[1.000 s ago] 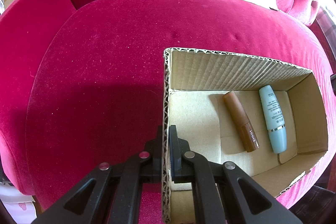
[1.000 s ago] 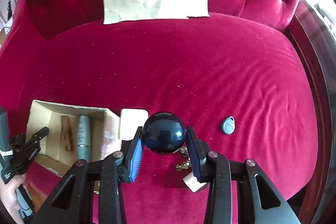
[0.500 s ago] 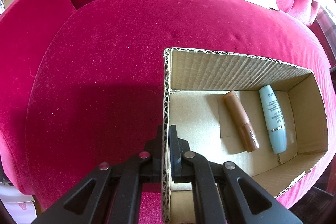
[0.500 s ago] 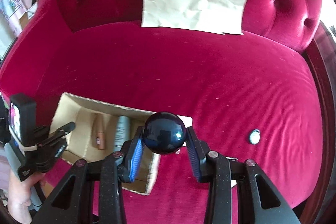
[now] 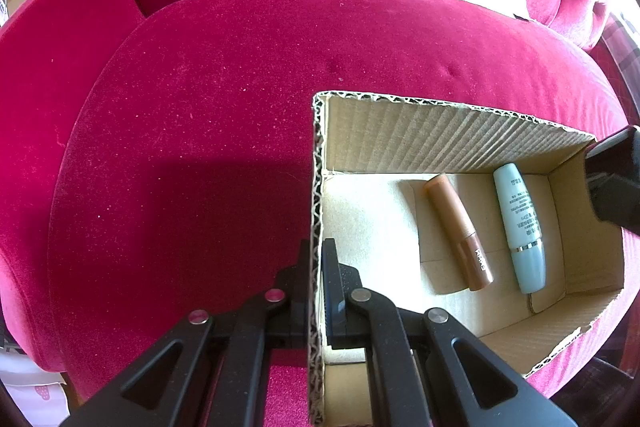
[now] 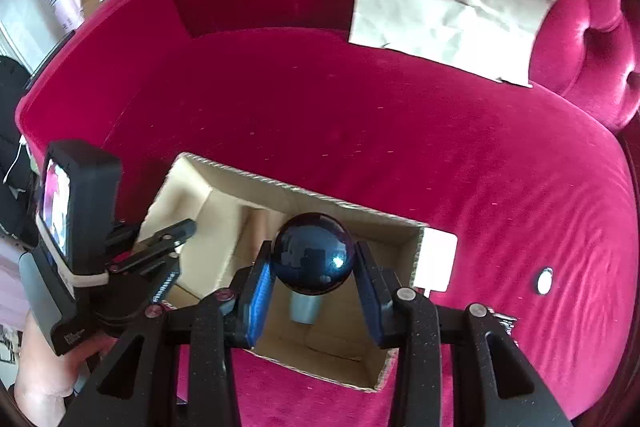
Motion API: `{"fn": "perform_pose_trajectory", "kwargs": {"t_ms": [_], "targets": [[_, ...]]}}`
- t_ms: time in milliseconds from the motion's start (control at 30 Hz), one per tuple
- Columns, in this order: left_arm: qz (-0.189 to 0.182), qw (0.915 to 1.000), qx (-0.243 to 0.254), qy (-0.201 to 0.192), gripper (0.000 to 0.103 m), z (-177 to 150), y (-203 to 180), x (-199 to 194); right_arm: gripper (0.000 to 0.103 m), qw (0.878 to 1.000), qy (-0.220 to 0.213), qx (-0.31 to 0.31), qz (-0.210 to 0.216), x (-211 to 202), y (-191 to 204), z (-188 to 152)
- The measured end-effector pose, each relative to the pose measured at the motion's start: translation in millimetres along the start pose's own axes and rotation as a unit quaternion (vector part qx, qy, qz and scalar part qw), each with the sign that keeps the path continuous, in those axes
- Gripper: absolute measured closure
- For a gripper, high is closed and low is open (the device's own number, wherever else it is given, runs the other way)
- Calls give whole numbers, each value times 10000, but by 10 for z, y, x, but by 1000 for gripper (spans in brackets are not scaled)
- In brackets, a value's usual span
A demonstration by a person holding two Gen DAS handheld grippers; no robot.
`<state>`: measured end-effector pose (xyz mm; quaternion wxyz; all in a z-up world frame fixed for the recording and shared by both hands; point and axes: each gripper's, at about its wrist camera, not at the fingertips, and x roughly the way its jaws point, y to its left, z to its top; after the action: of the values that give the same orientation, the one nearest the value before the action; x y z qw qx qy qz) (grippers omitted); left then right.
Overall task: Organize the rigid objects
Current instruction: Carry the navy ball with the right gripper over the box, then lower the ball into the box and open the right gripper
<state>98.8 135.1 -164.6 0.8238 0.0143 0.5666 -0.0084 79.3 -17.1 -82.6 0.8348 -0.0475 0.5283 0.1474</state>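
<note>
Two tubes already in the cardboard box (image 5: 452, 143) on the red velvet sofa (image 5: 200, 107): brown tube (image 5: 458, 229) and pale blue tube (image 5: 520, 227), side by side on the floor of the box. Left tool (image 5: 317, 267) pinched tight on the box's near wall, steadying it. Right tool (image 6: 314, 269) clamped on a dark glossy ball (image 6: 314, 253), poised above the open box, over the tubes. Best lowered close to the cardboard floor before release, and toward the bare stretch beside the brown tube, since a ball dropped from height likely bounces or rolls. Steadying pinch on the wall worth holding until the ball settles. Small white tag (image 6: 545, 281) lying apart on the cushion.
</note>
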Motion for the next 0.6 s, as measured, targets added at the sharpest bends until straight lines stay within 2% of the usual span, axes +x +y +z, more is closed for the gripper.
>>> {"fn": "perform_pose_trajectory", "kwargs": {"t_ms": [367,600], "targets": [[-8,10000,-14,-1,100,-13,4,9,62,9994,110,-243,231,261,323,-45],[0,10000,-4,0,100,-7,10,9,62,9993,102,-271,224,320,341,-22]]}}
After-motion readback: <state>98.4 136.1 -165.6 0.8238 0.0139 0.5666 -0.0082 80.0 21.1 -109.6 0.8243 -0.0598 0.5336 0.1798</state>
